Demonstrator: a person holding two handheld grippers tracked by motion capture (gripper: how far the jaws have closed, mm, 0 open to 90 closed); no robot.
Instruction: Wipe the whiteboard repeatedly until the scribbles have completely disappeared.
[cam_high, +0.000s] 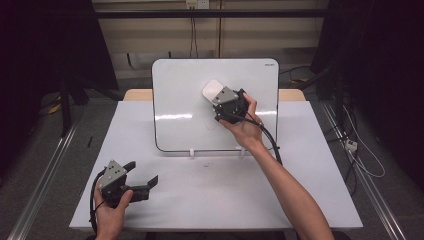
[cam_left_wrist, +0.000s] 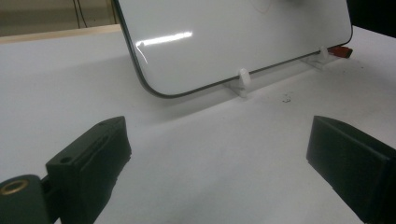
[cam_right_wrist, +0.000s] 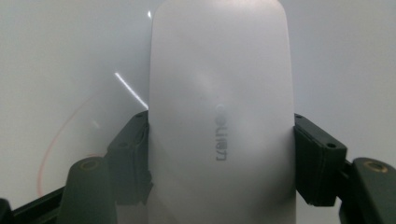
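Observation:
A white whiteboard stands tilted on clips at the back of the table. My right gripper is shut on a white board eraser and holds it flat against the board's upper middle. In the right gripper view the eraser sits between both black pads, and a faint red curved line shows on the board to its left. My left gripper rests low over the table's front left, open with nothing between its jaws; the whiteboard lies ahead of it.
The white table carries the board's two white clip feet. A red object lies by the board's far foot. Small dark specks mark the tabletop in front of the board. Cables trail on the floor at the right.

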